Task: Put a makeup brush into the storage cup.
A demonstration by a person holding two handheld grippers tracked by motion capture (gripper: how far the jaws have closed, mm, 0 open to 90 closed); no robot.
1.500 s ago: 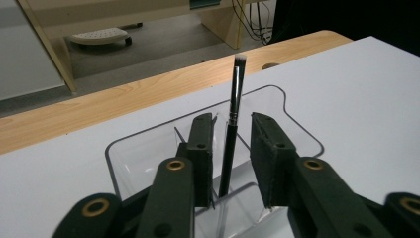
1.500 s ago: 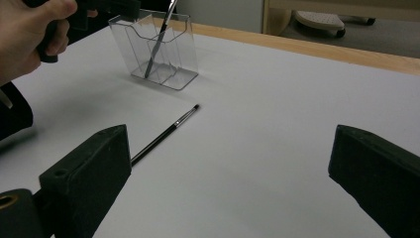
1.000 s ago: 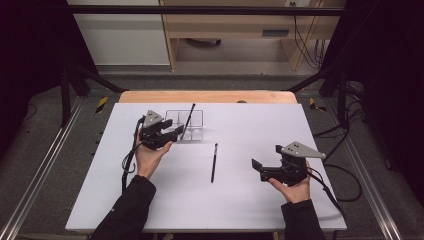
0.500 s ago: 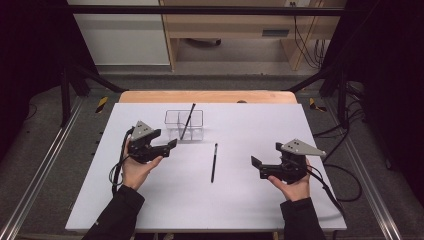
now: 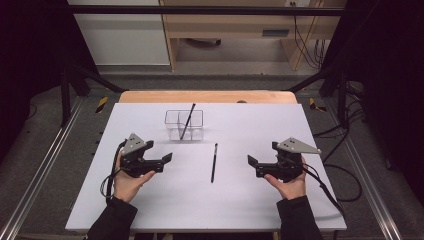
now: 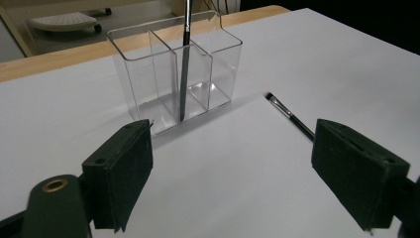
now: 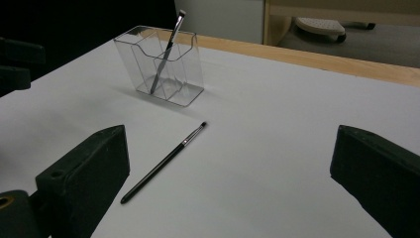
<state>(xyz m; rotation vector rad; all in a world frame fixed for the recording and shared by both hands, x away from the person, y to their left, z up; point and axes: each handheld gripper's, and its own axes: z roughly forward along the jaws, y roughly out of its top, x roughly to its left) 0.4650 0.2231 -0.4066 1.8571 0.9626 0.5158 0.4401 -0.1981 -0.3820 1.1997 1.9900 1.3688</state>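
While both grippers (image 5: pixel 167 158) (image 5: pixel 251 162) gape empty, a slim black brush (image 5: pixel 214 162) lies flat.

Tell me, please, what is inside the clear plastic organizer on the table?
One black brush stands tilted in the middle compartment of the organizer, bristles up. The other compartments look empty through the clear walls.

The high view looks forward and down from above the person's side, taking in the whole white surface (image 5: pixel 150 210) and the floor beyond. The left gripper view sits low and close, looking along its own jaws toward the clear organizer (image 6: pixel 173 74), which stands near. The right gripper view, equally low, faces across the surface from the other side, with the organizer farther off. All three share the organizer, the brush standing in it (image 7: pixel 168 47) and the loose brush (image 5: pixel 214 162) lying on the surface.
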